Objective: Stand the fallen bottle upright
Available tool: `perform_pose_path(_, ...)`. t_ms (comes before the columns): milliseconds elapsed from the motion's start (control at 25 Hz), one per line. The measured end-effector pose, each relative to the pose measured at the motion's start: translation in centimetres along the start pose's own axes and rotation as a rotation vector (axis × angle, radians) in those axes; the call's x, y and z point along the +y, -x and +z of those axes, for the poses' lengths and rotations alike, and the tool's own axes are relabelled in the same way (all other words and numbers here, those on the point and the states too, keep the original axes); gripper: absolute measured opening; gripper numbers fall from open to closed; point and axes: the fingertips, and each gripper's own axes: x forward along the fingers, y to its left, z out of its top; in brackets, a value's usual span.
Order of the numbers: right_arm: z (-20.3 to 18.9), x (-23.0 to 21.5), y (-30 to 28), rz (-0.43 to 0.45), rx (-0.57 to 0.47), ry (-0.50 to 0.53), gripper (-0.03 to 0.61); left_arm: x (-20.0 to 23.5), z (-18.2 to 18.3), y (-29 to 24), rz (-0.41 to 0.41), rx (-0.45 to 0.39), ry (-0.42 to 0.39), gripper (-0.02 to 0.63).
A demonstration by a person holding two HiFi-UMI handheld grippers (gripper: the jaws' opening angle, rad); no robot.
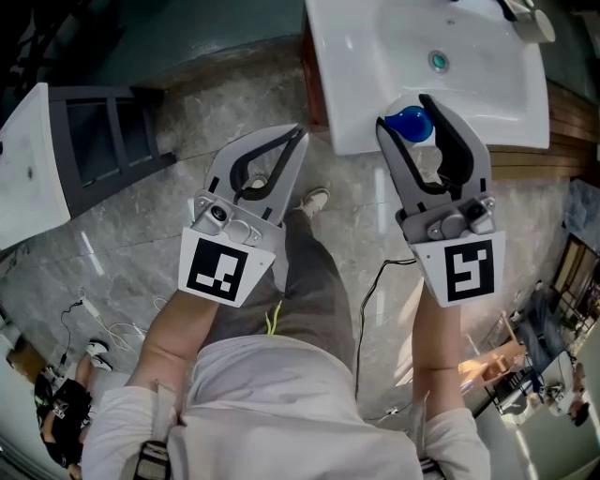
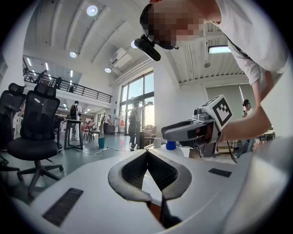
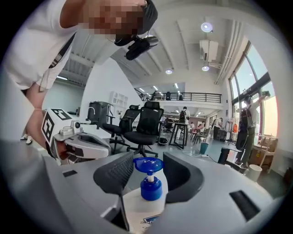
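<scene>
A white bottle with a blue pump top stands upright between the jaws of my right gripper, which is shut on its body. In the head view the blue top shows between the right gripper's jaws, at the front edge of the white sink. My left gripper hangs to the left over the floor, shut with its tips touching and nothing in it. Its closed tips point towards the right gripper. The bottle's base is hidden.
The sink has a drain and a tap at the back, and sits on a wooden counter. A white surface on a dark frame stands at left. Black office chairs stand beyond. A cable lies on the floor.
</scene>
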Motion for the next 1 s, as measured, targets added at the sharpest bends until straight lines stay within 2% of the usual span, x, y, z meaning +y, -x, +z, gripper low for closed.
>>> perform_pose_path(200,0.1,-0.6,0.5,-0.013,-0.04,-0.033,0.216,-0.8,-0.1,-0.6,-0.002,0.004,0.0,0.018)
perform_pose_path(480,-0.5,-1.5,1.1,0.001,-0.083,-0.18,0.216,-0.9,-0.4,-0.9,0.0,0.012,-0.002,0.017)
perform_pose_path(1000,-0.7,-1.8,1.1,0.037,-0.059,-0.171,0.217,-1.6,-0.2,-1.9,0.002,0.019,0.004,0.017)
